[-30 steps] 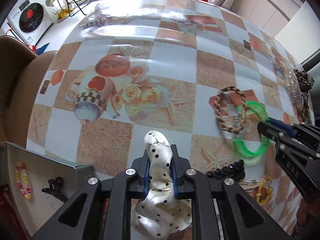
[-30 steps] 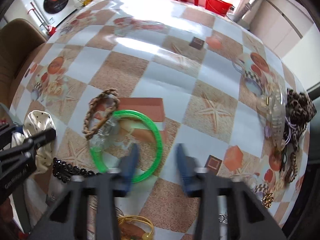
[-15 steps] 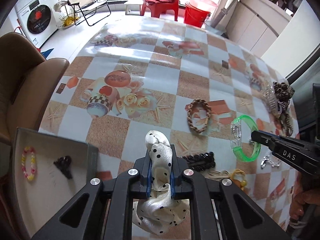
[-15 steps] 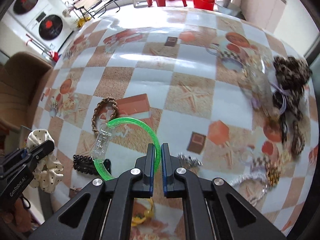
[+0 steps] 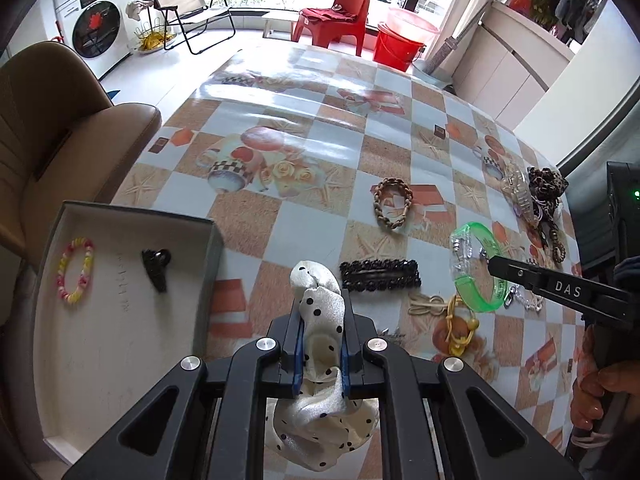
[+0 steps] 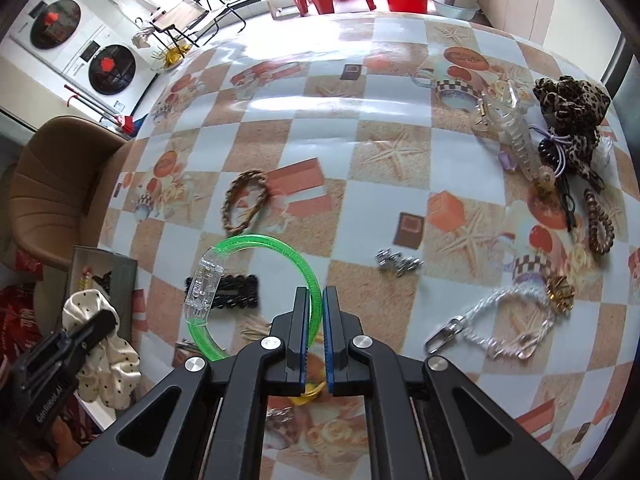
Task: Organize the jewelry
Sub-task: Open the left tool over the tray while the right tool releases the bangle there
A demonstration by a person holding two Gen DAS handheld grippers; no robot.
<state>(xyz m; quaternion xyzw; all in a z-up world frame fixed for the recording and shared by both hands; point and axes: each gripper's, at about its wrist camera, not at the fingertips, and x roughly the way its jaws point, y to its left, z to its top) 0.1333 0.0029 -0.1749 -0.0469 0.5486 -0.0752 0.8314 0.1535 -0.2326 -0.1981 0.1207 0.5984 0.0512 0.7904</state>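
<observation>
My left gripper (image 5: pixel 320 320) is shut on a white polka-dot scrunchie (image 5: pixel 318 304) and holds it above the table edge, just right of the open grey box (image 5: pixel 120 320). The box holds a pink-yellow bead bracelet (image 5: pixel 75 272) and a small black clip (image 5: pixel 157 264). My right gripper (image 6: pixel 316 300) is shut on a green translucent bangle (image 6: pixel 256 240) with a clear clasp, lifted off the table. The bangle also shows in the left wrist view (image 5: pixel 476 264), held by the right gripper (image 5: pixel 494 266). The scrunchie and left gripper (image 6: pixel 108 320) show at lower left in the right wrist view.
On the table lie a braided brown bracelet (image 5: pixel 392 208), a black beaded barrette (image 5: pixel 380 276), a yellow hair tie (image 5: pixel 456 328), a silver chain (image 6: pixel 398 262), a clear cord bracelet (image 6: pixel 500 328) and a pile with a leopard scrunchie (image 6: pixel 572 104). A brown chair (image 5: pixel 60 128) stands left.
Both grippers have risen and pulled back from the table. The right gripper closed on the green bangle and lifted it. The box has come further into the left wrist view.
</observation>
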